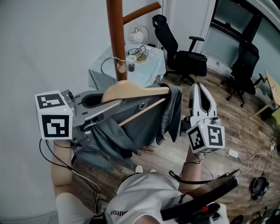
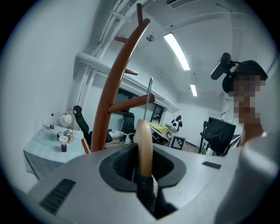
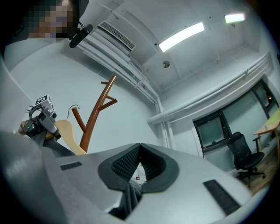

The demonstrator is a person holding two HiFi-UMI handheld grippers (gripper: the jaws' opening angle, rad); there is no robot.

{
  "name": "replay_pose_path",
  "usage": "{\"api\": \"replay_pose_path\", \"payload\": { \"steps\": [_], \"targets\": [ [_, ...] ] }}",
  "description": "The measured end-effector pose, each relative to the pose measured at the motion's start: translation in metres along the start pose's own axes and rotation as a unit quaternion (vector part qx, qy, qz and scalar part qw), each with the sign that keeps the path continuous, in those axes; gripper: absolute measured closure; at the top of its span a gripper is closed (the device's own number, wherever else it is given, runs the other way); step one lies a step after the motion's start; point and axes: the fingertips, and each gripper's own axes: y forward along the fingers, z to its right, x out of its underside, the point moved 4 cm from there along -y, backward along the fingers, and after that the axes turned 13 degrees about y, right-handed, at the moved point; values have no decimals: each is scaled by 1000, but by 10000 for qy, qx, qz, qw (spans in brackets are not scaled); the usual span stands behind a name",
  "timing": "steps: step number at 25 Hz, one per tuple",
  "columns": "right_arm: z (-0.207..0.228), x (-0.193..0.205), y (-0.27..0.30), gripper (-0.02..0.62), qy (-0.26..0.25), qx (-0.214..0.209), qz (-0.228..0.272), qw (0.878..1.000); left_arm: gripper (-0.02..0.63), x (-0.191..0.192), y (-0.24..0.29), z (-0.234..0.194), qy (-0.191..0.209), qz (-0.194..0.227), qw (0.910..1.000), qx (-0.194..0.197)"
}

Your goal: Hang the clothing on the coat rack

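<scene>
Left gripper [image 2: 143,153] is clamped on the wooden hanger [image 1: 135,91], grey clothing [image 1: 144,127] draped on it, just beside the coat rack [image 1: 116,39]. Right gripper [image 3: 139,153] is closed, seemingly pinching the clothing. Not hung yet I'd say; next the hook [image 1: 106,65] needs lifting over a branch [image 1: 142,12].

Coat rack [image 1: 116,39] is seen as glossy, smooth reddish-brown wood. Hanger [image 1: 136,90] is made of pale smooth wood, with a thin bare metal hook [image 2: 149,98]. Clothing [image 1: 131,127] is shown as matt grey cloth. Left gripper [image 2: 143,166] and right gripper [image 3: 139,168] are cased in matt grey plastic and fitted with ribbed black pads [image 3: 124,162]. Floor [image 1: 236,127] is laid in wood planks.
</scene>
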Motion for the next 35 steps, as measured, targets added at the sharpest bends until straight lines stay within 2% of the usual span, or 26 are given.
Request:
{"api": "replay_pose_path", "payload": {
  "steps": [11, 18, 35],
  "targets": [
    [6, 4, 9, 575, 32, 92, -74, 9999, 539, 6, 12, -10, -61, -168, 9998, 92],
    [5, 19, 17, 575, -23, 160, -91, 9998, 538, 22, 14, -27, -81, -169, 9997, 168],
    [5, 18, 15, 575, -51, 245, -107, 9996, 538, 27, 20, -32, -152, -190, 9993, 284]
  ]
}}
